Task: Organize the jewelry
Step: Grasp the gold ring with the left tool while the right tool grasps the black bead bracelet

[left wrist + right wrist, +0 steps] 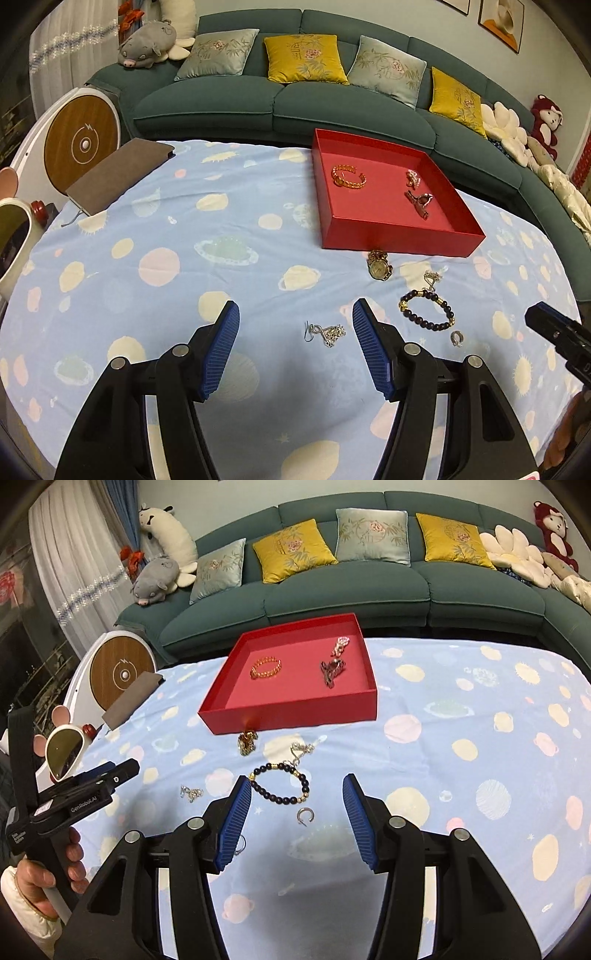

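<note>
Dim, warm indoor light; soft shadows; sharp focus; heavy fisheye bending and dark corners

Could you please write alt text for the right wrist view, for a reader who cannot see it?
The open right gripper hovers over a planet-print cloth, with a dark beaded bracelet and a small silver ring lying between its blue fingers. Beyond them a red tray holds three pieces, a gold watch lies just before it, and the left gripper shows at the left edge.

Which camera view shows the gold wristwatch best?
The left wrist view: the gold wristwatch shows its round dial, below the red tray. The right wrist view shows it only edge-on, dial hidden.
</note>
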